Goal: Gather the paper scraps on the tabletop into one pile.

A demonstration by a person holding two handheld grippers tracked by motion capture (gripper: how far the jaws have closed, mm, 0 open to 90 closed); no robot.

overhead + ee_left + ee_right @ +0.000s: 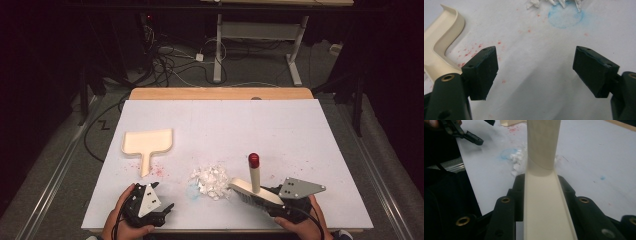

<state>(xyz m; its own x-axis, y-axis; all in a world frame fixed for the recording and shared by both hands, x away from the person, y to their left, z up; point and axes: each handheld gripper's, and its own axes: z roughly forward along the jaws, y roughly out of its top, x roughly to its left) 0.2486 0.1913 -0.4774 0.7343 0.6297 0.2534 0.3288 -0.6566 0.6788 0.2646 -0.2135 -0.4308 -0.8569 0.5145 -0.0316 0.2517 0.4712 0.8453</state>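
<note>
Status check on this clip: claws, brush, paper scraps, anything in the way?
Right claw shut on brush; left claw open, empty. Paper scraps piled beside brush head. Dustpan lies apart; nothing between.

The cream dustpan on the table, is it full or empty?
Empty. The dustpan lies flat with a bare tray, while the white scraps sit apart in a pile beside the brush.

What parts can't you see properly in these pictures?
- Brush bristles: in the right gripper view, hidden under its cream back.
- Dustpan: in the left gripper view, cut off by the left edge.
- Paper scraps: too small in the high view to count.
</note>
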